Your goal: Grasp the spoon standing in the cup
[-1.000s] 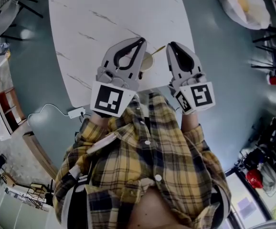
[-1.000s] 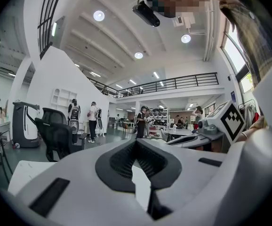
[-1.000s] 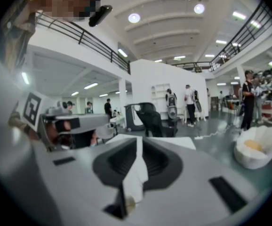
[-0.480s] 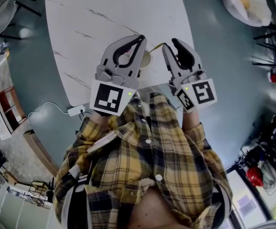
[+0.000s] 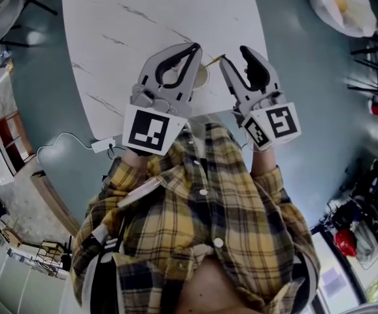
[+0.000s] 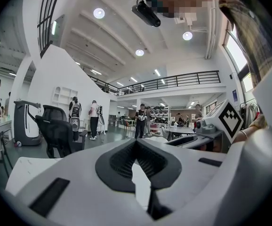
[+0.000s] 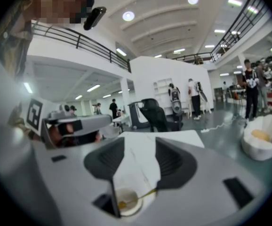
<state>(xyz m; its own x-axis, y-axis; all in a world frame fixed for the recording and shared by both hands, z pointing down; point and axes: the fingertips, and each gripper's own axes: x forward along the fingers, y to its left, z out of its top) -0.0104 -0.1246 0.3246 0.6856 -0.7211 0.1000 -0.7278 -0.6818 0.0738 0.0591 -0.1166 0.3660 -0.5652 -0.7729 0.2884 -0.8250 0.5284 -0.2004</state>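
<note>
Your right gripper (image 5: 233,54) stands wide. Its jaws have just been opening, and its own view shows the two dark pads (image 7: 171,161) well apart, with only bare table (image 5: 143,25) between them. Nothing is gripped. Low in the gap, near the root of the jaws, sits the cup (image 7: 132,207). The spoon (image 7: 143,195) stands in it, bowl down and thin gold handle leaning out over the rim toward the right-hand jaw. From your head camera the handle's free end comes very close to the inner jaw. It may be touching, but the handle is too fine there to be sure.

Your left gripper (image 6: 136,144) is closed, tips meeting in a point (the oval hollow behind the tips is empty). It hovers just left of the cup and partly covers it from above. It holds level over the table's near edge, roughly in line with the right one.

The cup is at the near edge of the white, grey-veined table, between the two grippers and close to your plaid shirt (image 5: 202,227). The rest of the tabletop shows only its marbling.

Each gripper's marker cube (image 5: 274,124) faces up toward your head. Off to your right on the floor lies a white bag (image 7: 263,138) with something yellow in it, well apart from the table.
</note>
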